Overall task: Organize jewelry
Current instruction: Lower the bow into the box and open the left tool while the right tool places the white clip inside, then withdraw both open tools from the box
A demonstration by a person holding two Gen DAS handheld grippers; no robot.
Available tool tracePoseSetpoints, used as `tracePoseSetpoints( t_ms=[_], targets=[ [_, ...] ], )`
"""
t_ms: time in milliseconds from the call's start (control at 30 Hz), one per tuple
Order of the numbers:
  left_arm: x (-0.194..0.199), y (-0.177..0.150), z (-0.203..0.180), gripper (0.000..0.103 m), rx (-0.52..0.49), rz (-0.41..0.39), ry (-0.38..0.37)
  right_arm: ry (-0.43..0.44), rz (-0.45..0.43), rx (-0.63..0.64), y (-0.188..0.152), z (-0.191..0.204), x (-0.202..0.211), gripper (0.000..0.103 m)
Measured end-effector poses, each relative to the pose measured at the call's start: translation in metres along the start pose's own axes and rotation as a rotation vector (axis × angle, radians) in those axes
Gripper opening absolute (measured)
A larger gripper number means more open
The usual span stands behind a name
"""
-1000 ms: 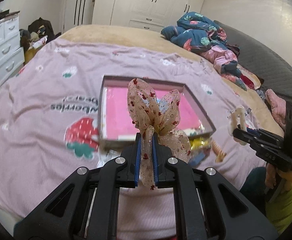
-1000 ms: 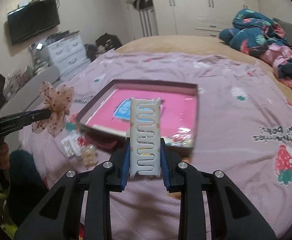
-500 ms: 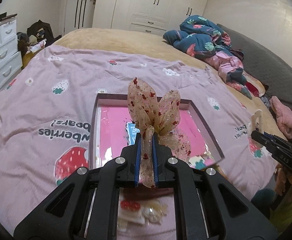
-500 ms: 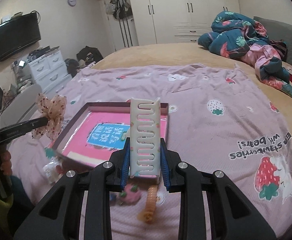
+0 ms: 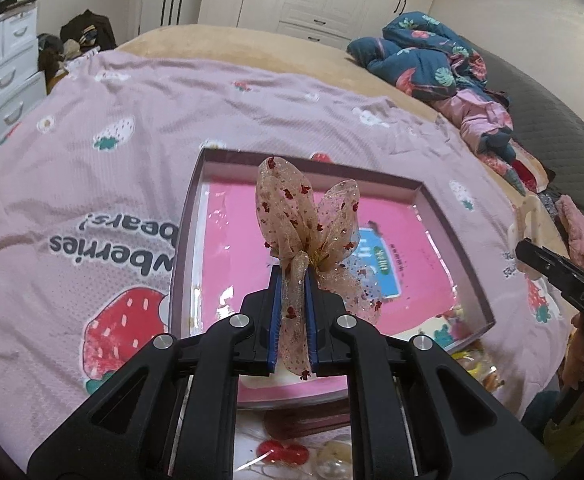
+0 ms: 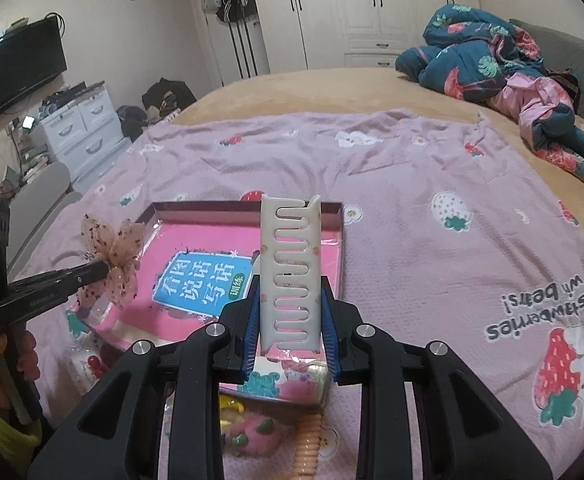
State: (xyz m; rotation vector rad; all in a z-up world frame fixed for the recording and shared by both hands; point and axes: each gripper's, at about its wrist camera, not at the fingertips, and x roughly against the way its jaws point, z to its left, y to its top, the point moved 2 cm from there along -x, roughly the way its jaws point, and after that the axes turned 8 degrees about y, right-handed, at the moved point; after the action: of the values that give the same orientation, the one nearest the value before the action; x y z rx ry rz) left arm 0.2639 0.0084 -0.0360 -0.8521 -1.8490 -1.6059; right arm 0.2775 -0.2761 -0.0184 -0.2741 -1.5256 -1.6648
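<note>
Blanket reads "strawberries", perhaps; left tongs grip bow; right tongs grip comb.

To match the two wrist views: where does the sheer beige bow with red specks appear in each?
Left wrist view: the sheer beige bow with red specks stands at centre, clamped in the left gripper.
Right wrist view: far left, at that gripper's tip.
Shared landmark: the shallow pink-lined box behind it.

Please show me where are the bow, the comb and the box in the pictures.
bow (image 5: 308, 216), left wrist view, on its mesh loops.
comb (image 6: 290, 272), right wrist view, on its toothed middle.
box (image 5: 188, 220), left wrist view, on its left wall.
</note>
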Motion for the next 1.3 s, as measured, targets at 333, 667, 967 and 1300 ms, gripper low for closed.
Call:
tracePoseSetpoints(
  t_ms=[333,667,967,1300],
  targets=[
    [-0.01,-0.003,0.008,0.008,0.003,0.027,0.01,-0.026,0.091,0.005,-0.02,0.001,-0.041,0.026],
    [-0.001,-0.007,0.015,0.031,0.017,0.013,0.024,-0.059,0.098,0.028,-0.027,0.003,-0.05,0.026],
    [0.019,-0.005,0.02,0.06,0.021,-0.033,0.058,-0.033,0.054,0.016,-0.032,0.003,-0.036,0.05],
    [0.059,0.001,0.022,0.091,0.038,-0.118,0.065,-0.05,-0.1,-0.036,-0.026,-0.001,0.023,0.067]
  ],
)
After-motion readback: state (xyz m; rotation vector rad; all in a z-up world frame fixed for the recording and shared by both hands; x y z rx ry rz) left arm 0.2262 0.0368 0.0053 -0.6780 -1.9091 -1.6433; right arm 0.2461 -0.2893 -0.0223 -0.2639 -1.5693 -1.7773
